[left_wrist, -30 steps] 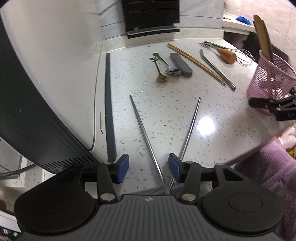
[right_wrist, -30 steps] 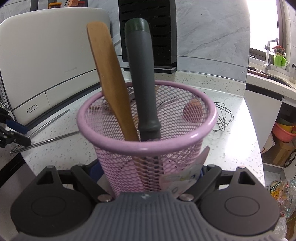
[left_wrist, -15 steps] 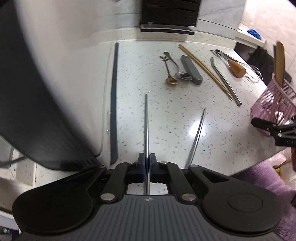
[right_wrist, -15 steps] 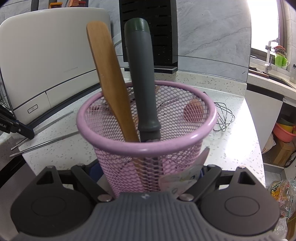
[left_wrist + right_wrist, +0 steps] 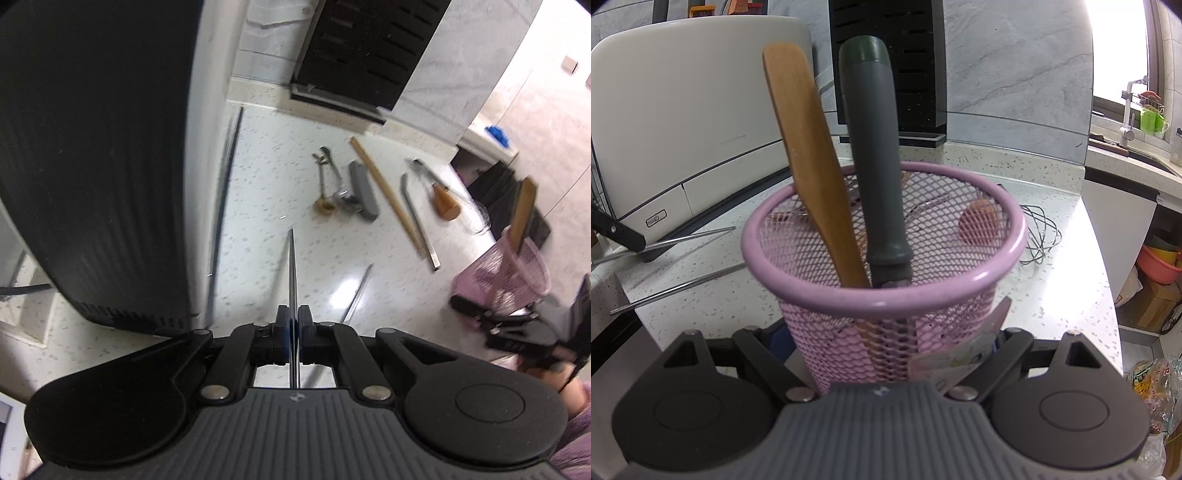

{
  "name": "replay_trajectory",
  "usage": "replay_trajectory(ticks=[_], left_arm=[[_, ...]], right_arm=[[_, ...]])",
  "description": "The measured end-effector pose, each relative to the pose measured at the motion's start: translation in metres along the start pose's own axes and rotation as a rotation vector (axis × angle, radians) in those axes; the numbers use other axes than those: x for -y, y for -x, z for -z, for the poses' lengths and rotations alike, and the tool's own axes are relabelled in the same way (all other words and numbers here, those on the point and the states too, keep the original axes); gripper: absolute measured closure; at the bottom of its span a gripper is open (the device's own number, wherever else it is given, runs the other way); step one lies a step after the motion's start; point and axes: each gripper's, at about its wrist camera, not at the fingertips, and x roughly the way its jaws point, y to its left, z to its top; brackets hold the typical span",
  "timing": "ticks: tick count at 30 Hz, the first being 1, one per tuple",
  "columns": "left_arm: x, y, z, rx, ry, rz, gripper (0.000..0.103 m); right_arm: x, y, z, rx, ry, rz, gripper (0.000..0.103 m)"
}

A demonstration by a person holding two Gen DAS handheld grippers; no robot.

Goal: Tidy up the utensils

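Two thin metal rods are counted: one [image 5: 291, 266] pinched upright in view, the other [image 5: 357, 293] lying on the counter. Two small spoons [image 5: 324, 184] are seen side by side, with one grey case [image 5: 364, 192], one pair of wooden chopsticks [image 5: 388, 199], one metal straw [image 5: 417, 218] and one whisk [image 5: 441, 192]. One pink mesh basket [image 5: 882, 295] is counted, in which two utensils stand: one wooden spatula [image 5: 805, 140] and one dark-handled tool [image 5: 875, 147]

A thin metal chopstick [image 5: 291, 273] points straight forward, pinched near its back end and lifted off the speckled counter. Its twin [image 5: 357, 293] lies flat on the counter just to the right. The pink mesh holder [image 5: 882, 258] stands upright, holding a wooden spatula [image 5: 809, 155] and a grey-handled utensil [image 5: 877, 155]. Farther back lie, blurred, what seem to be spoons [image 5: 327, 184], wooden chopsticks [image 5: 388, 195] and a whisk [image 5: 445, 197].
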Motion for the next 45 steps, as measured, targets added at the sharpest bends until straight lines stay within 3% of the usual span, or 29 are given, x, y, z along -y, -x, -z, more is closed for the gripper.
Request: replay_trajectory(ticks=[8, 12, 15, 18, 21, 26, 28, 31, 32, 33, 38, 42, 45], left_arm=[[0.006, -0.007, -0.009, -0.001, 0.042, 0.056, 0.099], [0.01, -0.004, -0.005, 0.0, -0.011, 0.006, 0.099], [0.002, -0.005, 0.007, -0.034, 0.004, 0.028, 0.099], [0.001, -0.013, 0.02, -0.062, -0.026, -0.013, 0.099], [-0.004, -0.019, 0.026, -0.062, -0.008, -0.001, 0.099], [-0.004, -0.023, 0.024, -0.046, -0.059, 0.001, 0.097], [-0.004, -0.023, 0.023, -0.05, -0.09, -0.001, 0.089], [-0.004, -0.02, 0.023, -0.045, -0.111, -0.003, 0.062], [-0.004, -0.019, 0.023, -0.039, -0.11, -0.014, 0.048], [-0.005, -0.017, 0.024, -0.036, -0.104, -0.023, 0.044], [-0.01, 0.003, 0.035, -0.033, -0.082, -0.011, 0.042], [-0.01, 0.018, 0.041, -0.058, -0.046, 0.061, 0.034], [-0.008, 0.016, 0.046, -0.112, -0.026, 0.112, 0.034]], right_arm=[[0.004, 0.001, 0.001, 0.004, -0.012, -0.011, 0.014], [0.005, 0.002, 0.001, 0.003, -0.013, -0.016, 0.014], [0.006, 0.002, 0.001, 0.003, -0.012, -0.017, 0.014], [0.004, 0.001, 0.001, 0.004, -0.008, -0.012, 0.014], [0.0, 0.0, 0.002, 0.0, 0.009, 0.0, 0.014], [-0.006, 0.0, 0.001, -0.01, 0.017, 0.011, 0.014], [-0.008, 0.0, 0.001, -0.013, 0.02, 0.016, 0.014], [-0.009, 0.0, 0.002, -0.015, 0.02, 0.02, 0.014], [-0.009, 0.0, 0.001, -0.016, 0.021, 0.021, 0.014], [-0.009, 0.0, 0.0, -0.017, 0.022, 0.021, 0.014], [-0.008, -0.001, 0.0, -0.015, 0.028, 0.02, 0.014], [-0.007, -0.001, 0.001, -0.012, 0.03, 0.018, 0.013], [-0.007, 0.0, 0.002, -0.011, 0.034, 0.017, 0.013]])
